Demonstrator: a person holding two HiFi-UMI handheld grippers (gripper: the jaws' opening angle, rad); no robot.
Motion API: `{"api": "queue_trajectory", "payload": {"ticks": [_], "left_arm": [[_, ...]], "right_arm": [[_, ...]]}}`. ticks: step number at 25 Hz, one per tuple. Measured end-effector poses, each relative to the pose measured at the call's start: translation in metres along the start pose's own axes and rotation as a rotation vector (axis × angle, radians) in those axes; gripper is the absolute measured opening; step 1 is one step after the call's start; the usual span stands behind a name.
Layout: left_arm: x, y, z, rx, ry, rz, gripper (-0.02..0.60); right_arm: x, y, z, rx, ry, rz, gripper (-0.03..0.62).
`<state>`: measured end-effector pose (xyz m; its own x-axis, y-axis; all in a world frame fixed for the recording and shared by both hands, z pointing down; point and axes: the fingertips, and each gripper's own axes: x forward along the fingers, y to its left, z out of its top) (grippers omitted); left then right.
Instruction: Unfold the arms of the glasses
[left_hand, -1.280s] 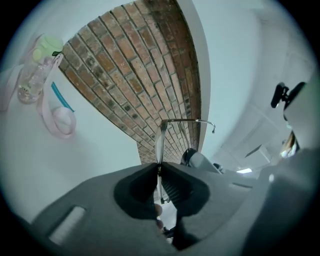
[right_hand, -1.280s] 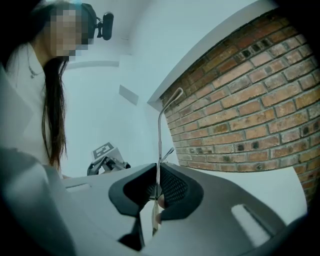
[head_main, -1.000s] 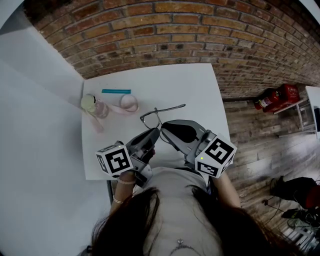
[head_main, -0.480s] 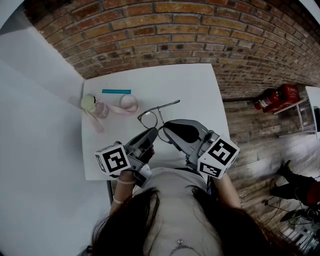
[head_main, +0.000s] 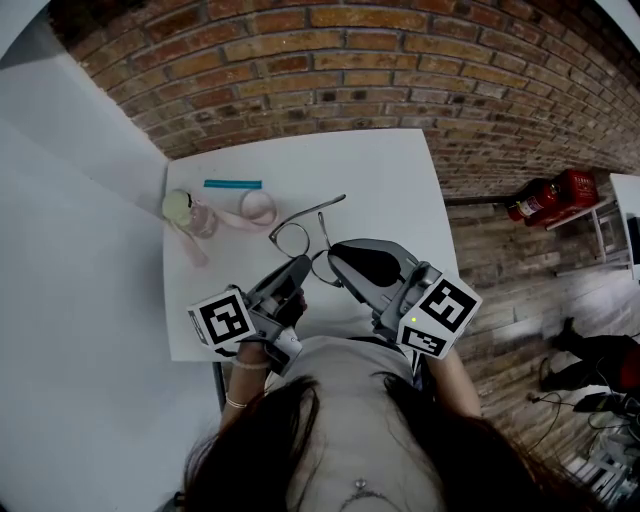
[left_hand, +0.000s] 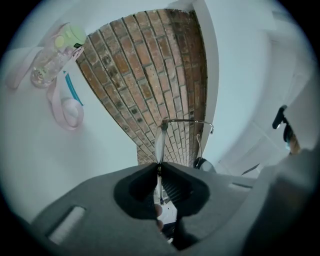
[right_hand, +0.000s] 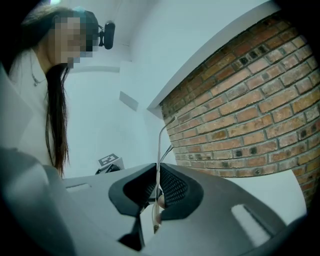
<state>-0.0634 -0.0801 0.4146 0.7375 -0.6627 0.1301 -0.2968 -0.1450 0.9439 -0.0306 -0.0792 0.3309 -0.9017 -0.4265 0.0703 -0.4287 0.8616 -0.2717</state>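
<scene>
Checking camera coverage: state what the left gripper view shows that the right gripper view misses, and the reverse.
Left gripper view only: the green-capped bottle, blue stick and pink strap on the table. Right gripper view only: the person's long hair. Both: the brick wall, and shut jaws pinching the glasses.

Even, soft daylight; strong fisheye warp, dark vignetted corners.

Glasses (head_main: 296, 238) of thin glossy metal, jaws matt grey plastic, table (head_main: 385, 175) smooth white, wall (head_main: 350, 60) rough brick.
</scene>
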Motion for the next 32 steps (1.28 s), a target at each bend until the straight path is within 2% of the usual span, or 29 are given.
{"api": "queue_trajectory", "payload": {"ticks": [6,10,13,16,22,26,32], "left_arm": [[0.001,-0.002,0.002,-0.035,-0.017,-0.029,0.021],[0.001,-0.004,0.005,-0.007,-0.020,-0.034,0.021],[0.000,-0.007,0.006,-0.045,-0.033,-0.042,0.021],[-0.001,-0.007,0.007,-0.051,-0.038,-0.042,0.021],[-0.004,-0.001,0.012,0.018,-0.035,-0.031,0.021],[-0.002,-0.005,0.012,-0.081,-0.068,-0.065,0.021],[-0.004,-0.002,0.015,-0.103,-0.085,-0.069,0.023]], "right_arm": [[0.000,0.000,0.001,0.001,-0.005,0.000,0.028],[-0.003,-0.001,0.003,0.007,-0.012,0.000,0.028],[-0.004,0.000,0.005,0.013,-0.015,0.000,0.028],[-0.004,0.000,0.005,0.015,-0.015,0.001,0.028],[-0.006,-0.001,0.005,0.016,-0.017,0.000,0.028],[-0.006,-0.003,0.004,0.017,-0.020,-0.003,0.028],[-0.006,-0.003,0.003,0.018,-0.022,-0.005,0.028]]}}
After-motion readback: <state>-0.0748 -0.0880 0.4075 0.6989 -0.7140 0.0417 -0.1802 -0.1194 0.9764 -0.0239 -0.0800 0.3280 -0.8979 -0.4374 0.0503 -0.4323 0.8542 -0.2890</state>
